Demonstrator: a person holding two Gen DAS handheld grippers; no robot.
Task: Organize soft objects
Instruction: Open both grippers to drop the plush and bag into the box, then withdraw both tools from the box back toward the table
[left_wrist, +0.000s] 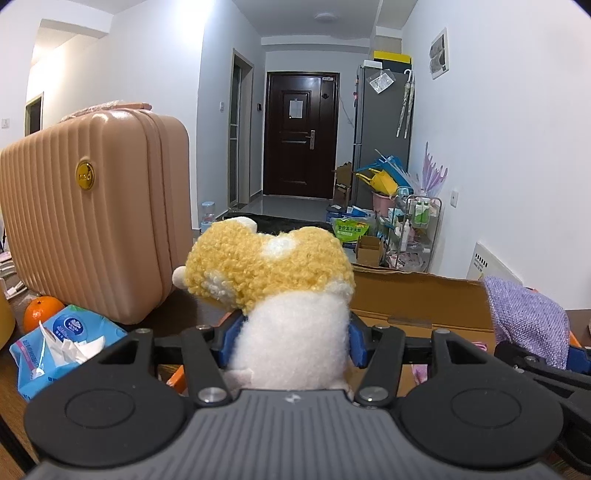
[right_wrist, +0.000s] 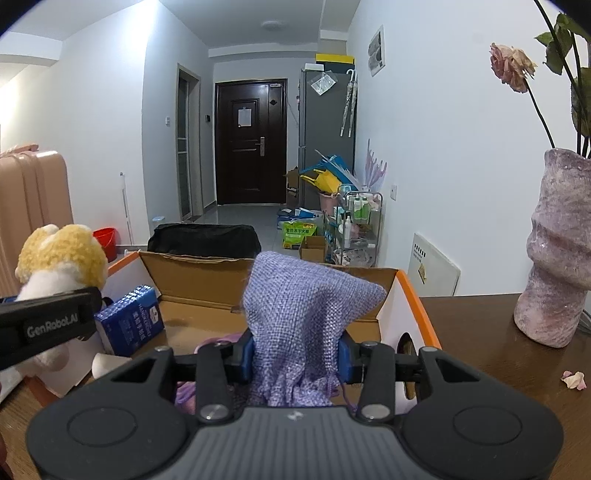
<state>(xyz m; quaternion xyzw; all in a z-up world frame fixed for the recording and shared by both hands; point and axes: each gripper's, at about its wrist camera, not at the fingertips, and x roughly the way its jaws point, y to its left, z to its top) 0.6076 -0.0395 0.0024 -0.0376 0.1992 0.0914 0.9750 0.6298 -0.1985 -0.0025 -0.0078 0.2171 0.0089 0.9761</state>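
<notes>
A plush toy (left_wrist: 273, 273) with a curly yellow head and a white body stands upright between the blue pads of my left gripper (left_wrist: 293, 339), which is shut on its body. In the right wrist view, a purple woven bag (right_wrist: 299, 306) sticks up from my right gripper (right_wrist: 295, 354), whose pads press on its gathered lower part. Both grippers hover at the near edge of an open cardboard box (right_wrist: 199, 266) with white and orange sides. The plush toy (right_wrist: 62, 258) appears at the left of that view, and the bag (left_wrist: 524, 317) at the right of the left wrist view.
A blue carton (right_wrist: 129, 319) and some purple fabric lie inside the box. A tan ribbed suitcase (left_wrist: 92, 221), a tissue pack (left_wrist: 62, 347) and an orange (left_wrist: 40, 312) sit to the left. A mauve vase (right_wrist: 557, 258) with a dried rose stands on the wooden table (right_wrist: 480, 339) at right.
</notes>
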